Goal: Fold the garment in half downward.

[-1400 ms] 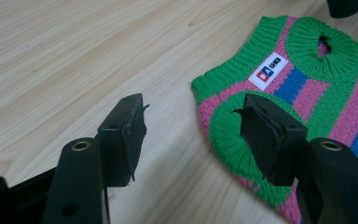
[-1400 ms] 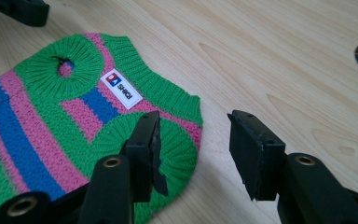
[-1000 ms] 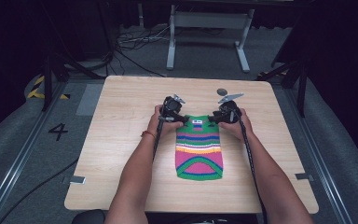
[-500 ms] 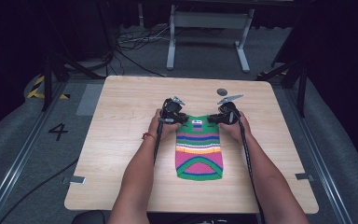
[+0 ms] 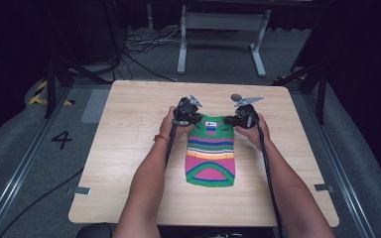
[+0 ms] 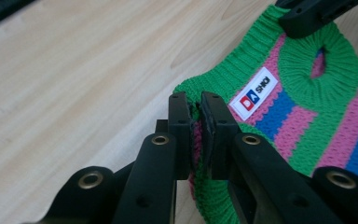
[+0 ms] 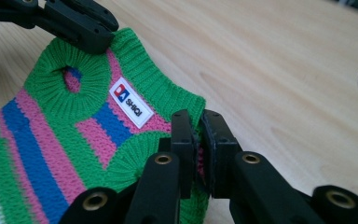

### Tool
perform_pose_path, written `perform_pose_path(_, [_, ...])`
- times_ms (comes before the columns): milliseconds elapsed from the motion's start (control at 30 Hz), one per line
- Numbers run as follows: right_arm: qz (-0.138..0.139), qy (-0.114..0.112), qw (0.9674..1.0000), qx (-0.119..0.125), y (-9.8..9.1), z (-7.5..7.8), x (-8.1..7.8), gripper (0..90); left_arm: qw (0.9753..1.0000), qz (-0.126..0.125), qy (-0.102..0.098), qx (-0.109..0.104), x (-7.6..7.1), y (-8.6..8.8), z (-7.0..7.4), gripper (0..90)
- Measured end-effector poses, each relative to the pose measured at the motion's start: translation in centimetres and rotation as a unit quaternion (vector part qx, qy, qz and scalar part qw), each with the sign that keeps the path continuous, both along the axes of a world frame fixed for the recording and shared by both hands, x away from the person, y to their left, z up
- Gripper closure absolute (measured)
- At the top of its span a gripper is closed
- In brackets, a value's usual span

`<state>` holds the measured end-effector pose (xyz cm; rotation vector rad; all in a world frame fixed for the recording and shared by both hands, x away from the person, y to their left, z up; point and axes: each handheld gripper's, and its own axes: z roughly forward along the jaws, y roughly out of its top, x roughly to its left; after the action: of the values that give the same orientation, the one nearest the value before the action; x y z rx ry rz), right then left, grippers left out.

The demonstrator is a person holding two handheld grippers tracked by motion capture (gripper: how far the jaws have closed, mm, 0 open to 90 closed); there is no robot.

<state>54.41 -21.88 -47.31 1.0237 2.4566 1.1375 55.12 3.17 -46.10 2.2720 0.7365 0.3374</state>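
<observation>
left gripper [image 6: 196, 116]: jaws pinched tight on a top corner of the striped knit sweater [image 5: 211, 153] | right gripper [image 7: 196, 135]: jaws clamped on the opposite top corner | sweater: flat on the wooden table [image 5: 129, 148], near its centre; white label [image 6: 255, 88] by the collar

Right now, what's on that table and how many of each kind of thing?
Striped knitted sweaters: 1, the sweater
Grippers: 2, the left gripper and the right gripper, each shut on a far corner of the sweater
White sewn-on labels: 1, the label
Total: 4
</observation>
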Motion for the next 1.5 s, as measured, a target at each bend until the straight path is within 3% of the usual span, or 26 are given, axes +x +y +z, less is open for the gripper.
perform_pose_path(133, [0.006,-0.023,0.9997,0.011,-0.1,1.4,-0.3,84.5,0.9997,-0.003,-0.023,0.011,-0.2,0.1,1.3,83.4])
perform_pose_path(200, [0.007,-0.035,0.9993,0.012,-0.2,2.0,-0.4,84.5,0.9991,-0.008,-0.041,0.008,-0.4,0.3,1.9,83.6])
perform_pose_path(333, [0.009,-0.046,0.9987,0.018,-0.3,2.7,-0.4,84.5,0.9985,-0.003,-0.055,0.002,-0.5,0.5,2.6,83.8])
perform_pose_path(367, [0.011,-0.06,0.998,0.02,-0.3,3.3,-0.3,84.5,0.9982,-0.003,-0.061,-0.001,-0.5,0.7,3.0,83.8])
perform_pose_path(633, [0.029,-0.072,0.9966,0.028,-0.2,4.1,-1.0,84.4,0.9975,-0.016,-0.068,-0.009,-1.4,1.4,3.3,83.5])
perform_pose_path(867, [0.052,-0.08,0.9945,0.044,-0.6,4.5,-2.9,84.2,0.9964,-0.036,-0.075,-0.014,-3.2,2.2,3.6,82.9])
perform_pose_path(1100, [0.085,-0.077,0.9927,0.037,-0.5,4.4,-4.9,83.9,0.9953,-0.059,-0.076,-0.011,-5.1,2.6,3.3,82.4])
perform_pose_path(1300, [0.108,-0.065,0.9915,0.032,-0.7,3.8,-6.5,83.8,0.9918,-0.099,-0.08,0.009,-7.9,3.1,2.5,82.1])
perform_pose_path(1433, [0.136,-0.061,0.9886,0.023,-0.5,3.3,-8.3,83.8,0.9893,-0.128,-0.07,0.014,-10.0,3.3,1.8,82.4])
perform_pose_path(1500, [0.143,-0.056,0.9879,0.022,-0.5,3.1,-8.8,83.8,0.9886,-0.134,-0.066,0.018,-10.4,3.3,1.7,82.6])
